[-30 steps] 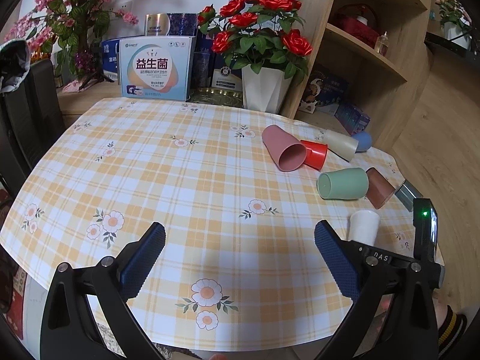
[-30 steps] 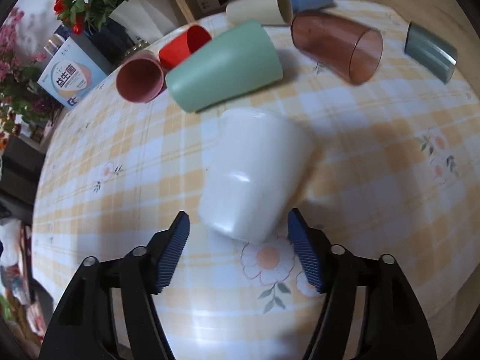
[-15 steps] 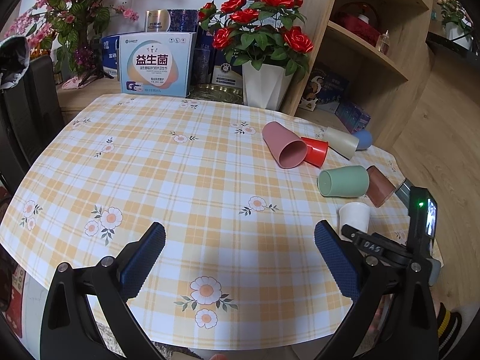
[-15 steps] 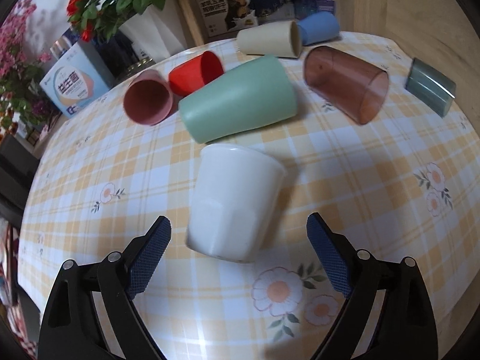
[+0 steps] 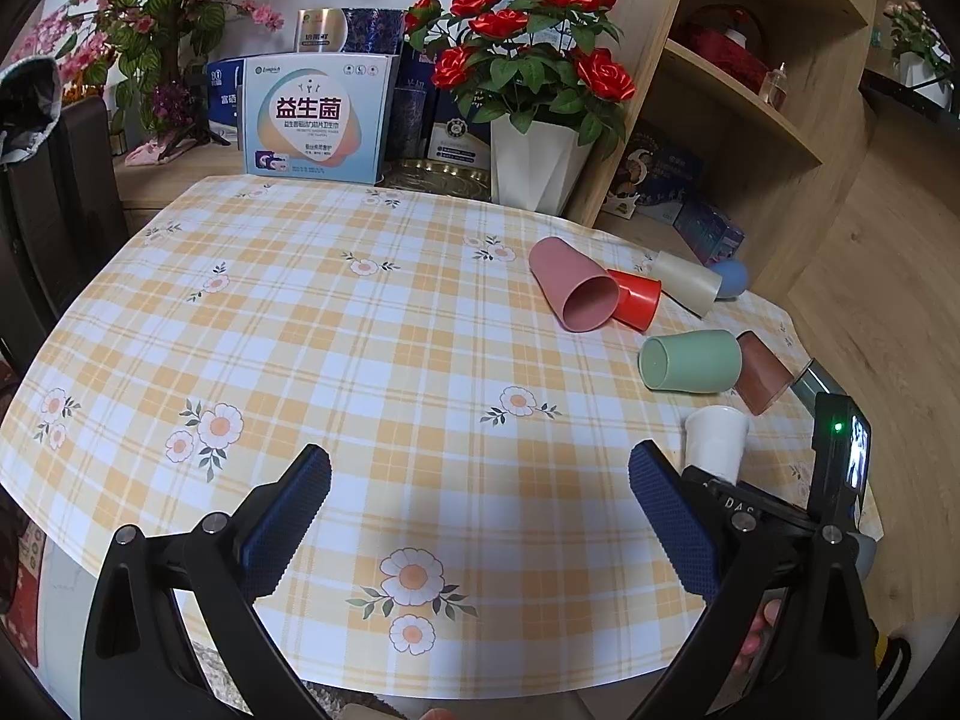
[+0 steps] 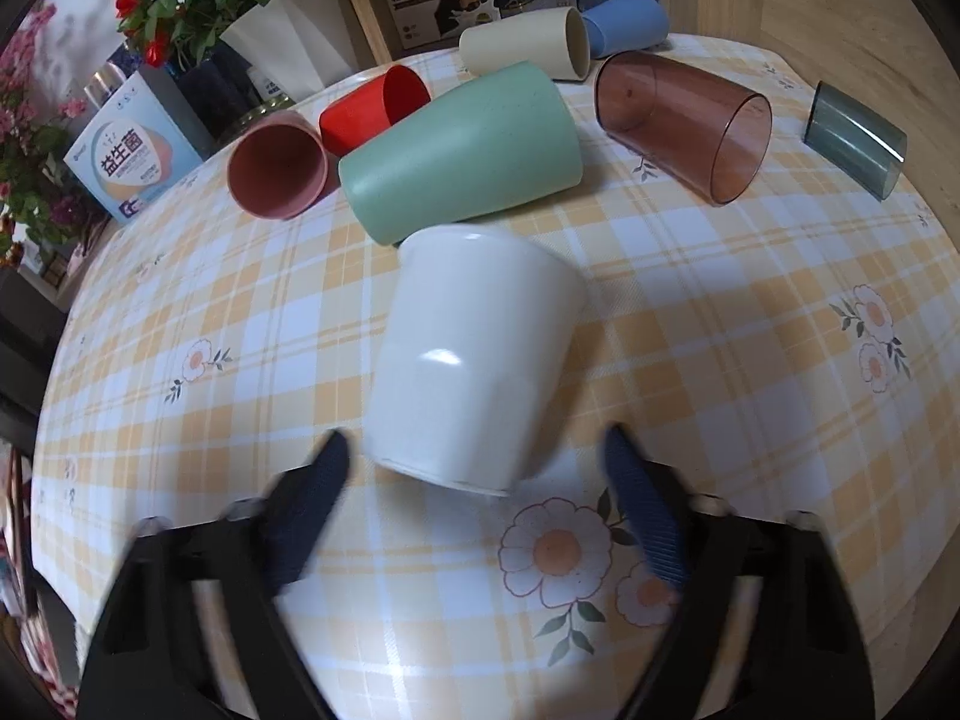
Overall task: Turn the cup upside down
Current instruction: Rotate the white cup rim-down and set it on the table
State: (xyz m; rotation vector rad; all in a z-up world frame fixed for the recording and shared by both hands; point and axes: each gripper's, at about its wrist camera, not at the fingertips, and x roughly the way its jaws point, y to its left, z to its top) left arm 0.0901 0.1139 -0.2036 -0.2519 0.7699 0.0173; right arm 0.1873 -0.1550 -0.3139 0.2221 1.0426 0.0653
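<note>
Right gripper (image 6: 474,492): jaws spread wide, holding nothing, its blue pads either side of the near end of the white cup (image 6: 474,360) without touching it. White cup: stood on the checked floral tablecloth (image 6: 750,360) near the table's right front edge, in the left wrist view wider end down and narrower end up (image 5: 715,441); whether that upper end was the base or the mouth could not be told. Left gripper (image 5: 480,516): jaws likewise parted and empty, held over the front of the cloth, well apart from the cups. Just beyond the white cup: green cup (image 6: 462,150) on its side. Right of it: translucent brown cup (image 6: 684,120) on its side, then a dark grey piece (image 6: 852,141) near the cloth's edge. Left of the green cup: pink cup (image 6: 279,165) and red cup (image 6: 375,108), both lying down, touching. Farther back: cream cup (image 6: 522,48) and blue cup (image 6: 627,24) on their sides. Rearmost: white vase of red roses (image 5: 534,162), printed box (image 5: 315,114), wooden shelf (image 5: 738,96).
</note>
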